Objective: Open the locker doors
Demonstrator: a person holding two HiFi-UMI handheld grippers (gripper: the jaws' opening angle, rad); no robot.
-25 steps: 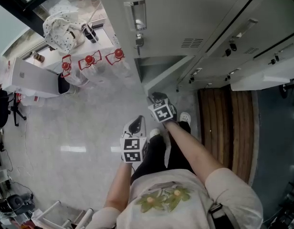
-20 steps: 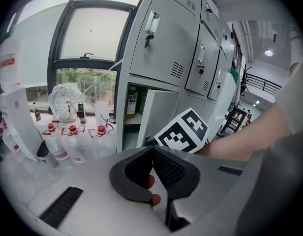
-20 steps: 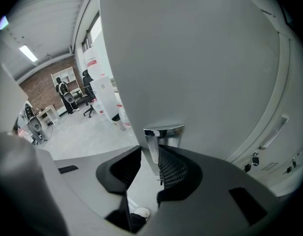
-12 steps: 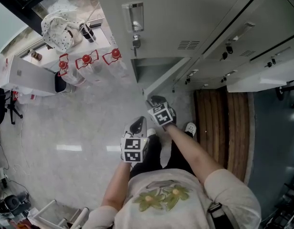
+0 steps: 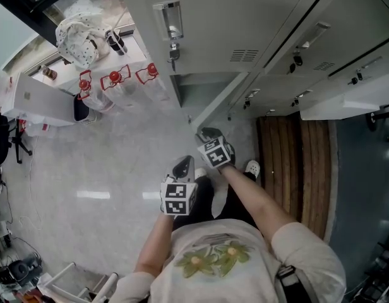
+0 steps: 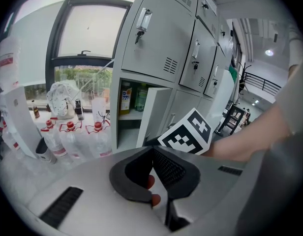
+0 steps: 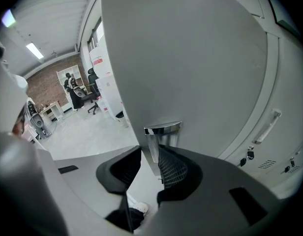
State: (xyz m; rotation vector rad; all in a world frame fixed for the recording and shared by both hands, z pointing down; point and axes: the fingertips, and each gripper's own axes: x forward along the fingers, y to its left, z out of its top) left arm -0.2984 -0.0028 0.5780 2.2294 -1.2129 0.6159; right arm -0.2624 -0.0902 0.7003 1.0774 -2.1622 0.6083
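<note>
Where the right gripper (image 7: 150,151) meets the open door (image 7: 181,58), its jaws pinch the chrome handle (image 7: 161,130): the handle's stem sits between the tips and against the mesh pad. From the head view this gripper (image 5: 207,134) is at the door's (image 5: 220,96) free edge, low on the locker bank's left end. The door stands swung out from its compartment (image 5: 194,90).

The left gripper (image 6: 152,149) has its jaws pressed together at the tips, with nothing between them. It hangs free above the floor (image 5: 106,169), just beside the right gripper and apart from the lockers; in the head view it (image 5: 184,166) is in front of the person's legs.

Inside the open compartment, two bottles (image 6: 125,97) stand on a shelf. The door above it (image 6: 161,38) is closed, with a handle (image 6: 143,18) and a key below the handle. The doors further right (image 6: 196,48) are closed too.

Three red-capped water bottles (image 5: 115,81) stand in a row on the floor at the bank's left edge. Beyond them a dotted bag (image 5: 81,38) rests on a sill under the window (image 6: 87,33). A wooden strip (image 5: 295,169) runs along the floor at the right. In the right gripper view, people (image 7: 70,82) sit at desks well apart from the lockers.
</note>
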